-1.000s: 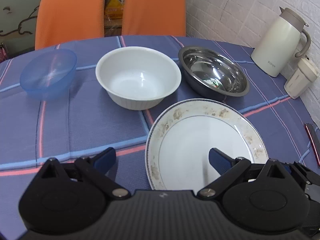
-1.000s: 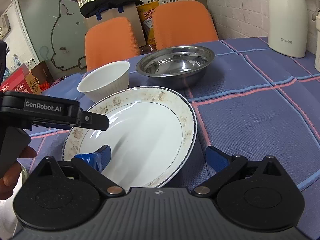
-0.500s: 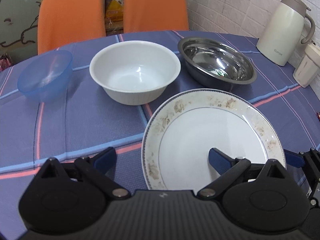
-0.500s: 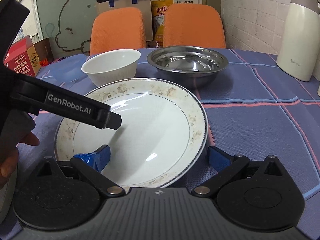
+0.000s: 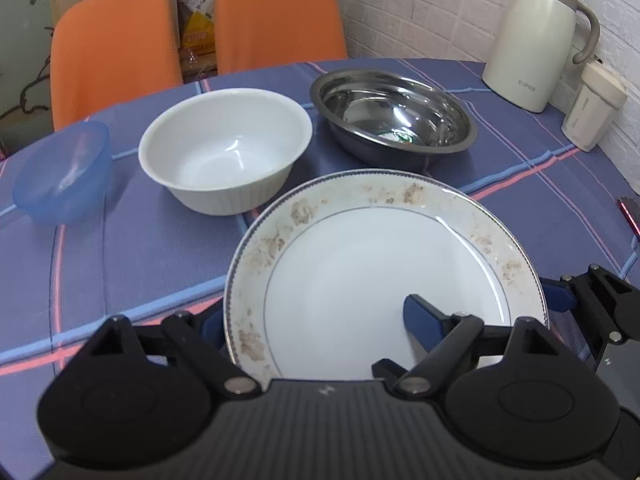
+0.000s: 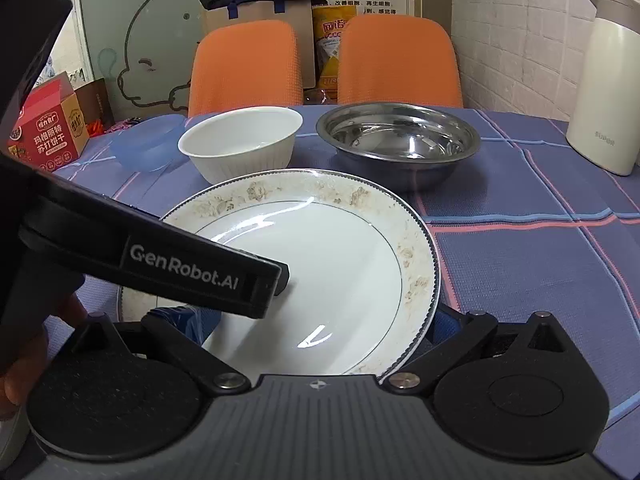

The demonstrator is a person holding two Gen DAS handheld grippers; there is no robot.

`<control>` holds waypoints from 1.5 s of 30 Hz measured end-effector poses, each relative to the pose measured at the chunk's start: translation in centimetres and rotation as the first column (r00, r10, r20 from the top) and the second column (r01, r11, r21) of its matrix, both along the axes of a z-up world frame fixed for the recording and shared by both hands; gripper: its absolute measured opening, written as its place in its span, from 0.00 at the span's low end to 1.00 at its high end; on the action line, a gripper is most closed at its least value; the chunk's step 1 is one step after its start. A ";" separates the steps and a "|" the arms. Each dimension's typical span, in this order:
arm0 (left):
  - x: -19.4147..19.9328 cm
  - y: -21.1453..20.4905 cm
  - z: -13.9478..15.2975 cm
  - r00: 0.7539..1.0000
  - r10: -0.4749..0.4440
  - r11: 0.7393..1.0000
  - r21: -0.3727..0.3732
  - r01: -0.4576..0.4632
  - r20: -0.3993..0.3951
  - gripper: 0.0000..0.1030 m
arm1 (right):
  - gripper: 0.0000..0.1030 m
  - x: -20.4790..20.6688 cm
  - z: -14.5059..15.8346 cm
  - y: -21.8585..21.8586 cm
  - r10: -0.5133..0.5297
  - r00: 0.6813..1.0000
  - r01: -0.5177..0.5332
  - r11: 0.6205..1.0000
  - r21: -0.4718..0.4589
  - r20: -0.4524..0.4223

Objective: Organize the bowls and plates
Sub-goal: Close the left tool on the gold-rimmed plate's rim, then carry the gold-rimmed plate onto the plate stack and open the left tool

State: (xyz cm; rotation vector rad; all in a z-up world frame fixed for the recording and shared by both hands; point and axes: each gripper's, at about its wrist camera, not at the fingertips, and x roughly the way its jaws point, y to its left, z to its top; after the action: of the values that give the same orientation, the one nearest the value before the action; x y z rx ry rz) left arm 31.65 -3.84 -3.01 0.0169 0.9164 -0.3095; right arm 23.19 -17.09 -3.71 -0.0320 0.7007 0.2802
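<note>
A white plate [image 5: 360, 264] with a worn floral rim lies on the blue checked tablecloth [image 5: 152, 256], closest to me. My left gripper [image 5: 314, 318] is open: its right finger rests over the plate's inside, and the plate's left rim hides its left finger. My right gripper [image 6: 310, 318] is open too, with its left finger over the plate and its right finger hidden behind the right rim. Behind the plate stand a white bowl [image 5: 224, 152], a steel bowl [image 5: 392, 120] and a blue plastic bowl [image 5: 60, 172].
A cream thermos jug [image 5: 536, 40] and a small white container [image 5: 592, 108] stand at the back right by the brick wall. Two orange chairs [image 5: 112, 48] sit behind the table. A red box [image 6: 48, 128] is at the left, and a hand [image 6: 24, 344] holds the left gripper.
Both grippers have come in closer around the plate. Its rim now covers the left gripper's left finger and the right gripper's right finger. The finger spacing looks the same.
</note>
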 end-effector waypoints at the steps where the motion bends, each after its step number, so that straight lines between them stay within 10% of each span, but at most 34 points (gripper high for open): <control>1: 0.0 0.2 0.1 1.000 0.004 1.000 -0.015 -0.004 -0.007 0.83 | 0.88 -0.2 0.1 0.1 -0.002 1.000 0.002 1.000 -0.003 0.003; 24: -11.7 7.2 6.7 0.986 0.116 0.992 -0.061 -0.109 0.123 0.83 | 0.88 -9.0 4.8 6.4 0.101 0.988 -0.105 0.994 0.028 0.118; 34: -19.2 15.0 4.6 0.959 0.266 0.964 0.000 -0.267 0.102 0.84 | 0.88 -13.3 3.2 13.4 0.263 0.962 -0.266 0.964 0.027 0.067; 45: -20.8 17.2 1.9 0.955 0.287 0.955 -0.099 -0.280 0.076 0.82 | 0.88 -13.8 1.3 14.1 0.273 0.962 -0.273 0.962 -0.012 0.022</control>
State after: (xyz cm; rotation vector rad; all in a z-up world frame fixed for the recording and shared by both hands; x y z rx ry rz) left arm 10.81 13.32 -1.08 -0.1791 0.8029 -0.0797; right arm 9.36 -3.00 -2.37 -0.1408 0.6735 0.5411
